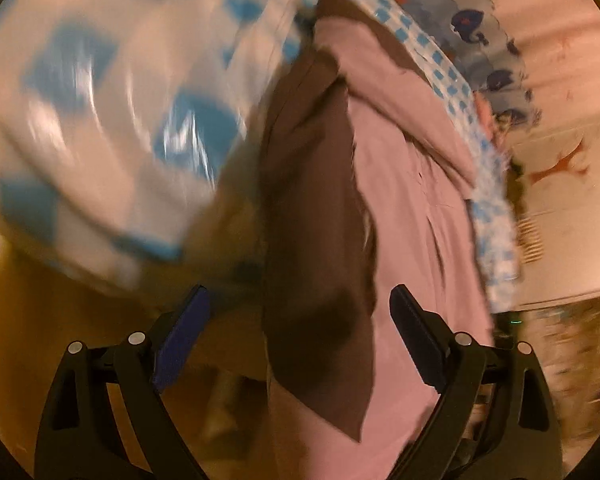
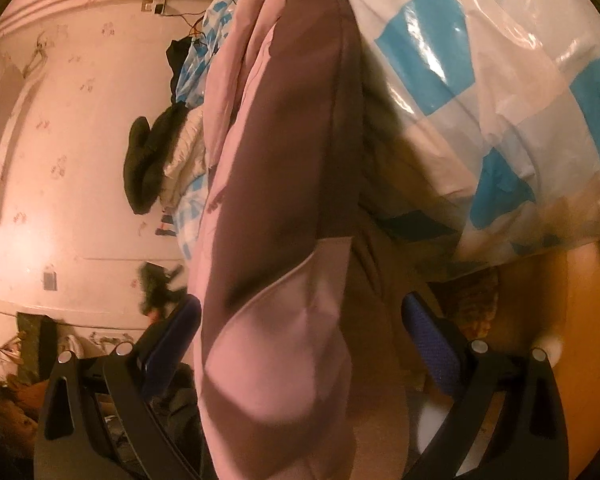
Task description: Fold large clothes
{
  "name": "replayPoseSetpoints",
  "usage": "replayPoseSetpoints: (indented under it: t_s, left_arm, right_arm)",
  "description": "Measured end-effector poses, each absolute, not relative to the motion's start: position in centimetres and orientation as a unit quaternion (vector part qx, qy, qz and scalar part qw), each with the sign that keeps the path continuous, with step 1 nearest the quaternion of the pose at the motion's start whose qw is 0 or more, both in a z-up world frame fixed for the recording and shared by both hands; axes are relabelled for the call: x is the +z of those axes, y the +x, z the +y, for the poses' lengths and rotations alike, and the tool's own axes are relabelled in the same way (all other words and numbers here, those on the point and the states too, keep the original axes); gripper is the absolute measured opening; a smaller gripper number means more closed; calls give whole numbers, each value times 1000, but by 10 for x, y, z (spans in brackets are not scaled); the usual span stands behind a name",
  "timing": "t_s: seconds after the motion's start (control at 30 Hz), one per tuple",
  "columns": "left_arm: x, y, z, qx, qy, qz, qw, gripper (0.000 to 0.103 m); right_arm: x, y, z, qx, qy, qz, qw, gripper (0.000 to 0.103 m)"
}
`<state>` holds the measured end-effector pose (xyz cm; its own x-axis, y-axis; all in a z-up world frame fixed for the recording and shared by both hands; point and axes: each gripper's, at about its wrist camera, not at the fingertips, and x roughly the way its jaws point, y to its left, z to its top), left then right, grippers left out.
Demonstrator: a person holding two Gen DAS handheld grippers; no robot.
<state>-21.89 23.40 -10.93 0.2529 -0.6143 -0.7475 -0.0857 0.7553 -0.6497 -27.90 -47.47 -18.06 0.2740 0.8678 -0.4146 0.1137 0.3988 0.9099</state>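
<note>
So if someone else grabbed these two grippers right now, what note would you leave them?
Left gripper: jaws wide apart, garment hanging between the fingers, nothing pinched.
Right gripper: also open, the same pink and brown garment draped between its fingers.
The garment hangs bunched over the edge of the blue-checked cover. The left view is blurred by motion.
Done: no neat fold visible yet.
Left: probably take hold of two edges or corners, spread the garment flat on the cover, then fold it.
</note>
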Motion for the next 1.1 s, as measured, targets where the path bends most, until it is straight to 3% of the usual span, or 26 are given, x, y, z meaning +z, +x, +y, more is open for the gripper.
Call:
replayPoseSetpoints:
  t_s: [0.13, 0.53, 0.6, 0.63, 0.67, 0.7, 0.77, 0.87, 1.1]
  left_arm:
    - [-143, -230, 219, -265, -376, 575, 677, 87]
    - [-166, -255, 178, -309, -319, 602, 664, 88]
    - [-166, -256, 184, -294, -328, 605, 663, 86]
    - [-170, -258, 184, -288, -346, 606, 656, 68]
    - [-171, -258, 182, -287, -351, 607, 652, 51]
    - [-168, -260, 182, -285, -349, 604, 657, 45]
    - [-153, -263, 177, -287, -347, 590, 670, 19]
    - [-113, -264, 174, -292, -335, 556, 702, 11]
    - [-20, -287, 164, -335, -321, 481, 744, 9]
  right_arm:
    - [-184, -275, -476, 308, 486, 518, 633, 97]
    - [-189, -270, -463, 355, 465, 525, 618, 94]
    - [-188, -275, -460, 365, 458, 511, 629, 53]
    - [-188, -276, -457, 368, 460, 510, 627, 37]
    - [-188, -278, -453, 364, 462, 507, 630, 33]
    - [-185, -280, -448, 364, 458, 501, 638, 31]
    - [-178, -284, -447, 365, 467, 482, 645, 24]
    - [-156, -292, -450, 387, 491, 430, 651, 20]
    - [-103, -320, -455, 457, 518, 317, 649, 20]
